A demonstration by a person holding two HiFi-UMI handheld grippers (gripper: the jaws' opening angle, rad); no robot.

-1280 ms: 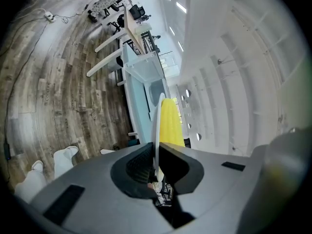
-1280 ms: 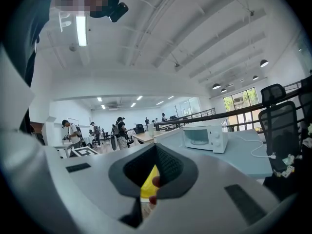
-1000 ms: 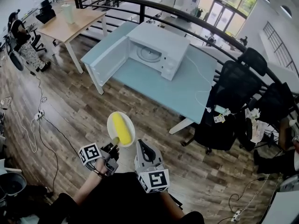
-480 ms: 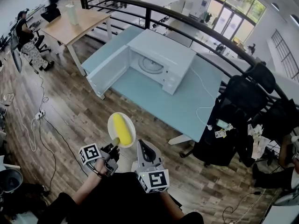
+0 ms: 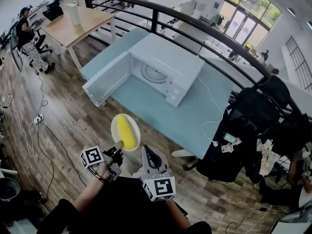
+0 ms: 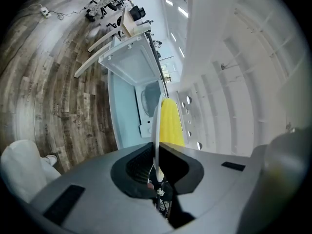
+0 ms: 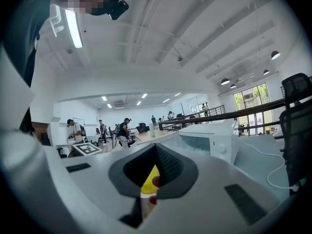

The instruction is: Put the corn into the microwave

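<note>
I am holding two tongs, one in each hand, and standing on the wood floor short of the pale blue surface point(image 5: 195, 113). My left tongs point(image 5: 118, 150) are clamping the near rim of the one white plate point(image 5: 115, 125), their jaws pressed together on its edge; the left gripper view is showing that plate point(image 6: 155, 130) edge-on, running straight into the closed jaws. One cob of yellow corn point(image 5: 127, 132) is lying lengthwise on the plate, so the corn is hanging in the air above the floor, well apart from the microwave. My right tongs point(image 5: 148, 153) are riding just beside the left ones, nose pointing forward, with the jaws drawn close together and gripping nothing; in their own view only a sliver of yellow is peeking through the narrow gap. One white microwave point(image 5: 168, 65) is sitting on the surface with its single door point(image 5: 105, 84) swinging wide open to the left, and one round turntable point(image 5: 155, 73) is showing inside the cavity. Each of my tongs is carrying one marker cube. One wooden table point(image 5: 80, 23) is standing farther back on the left.
</note>
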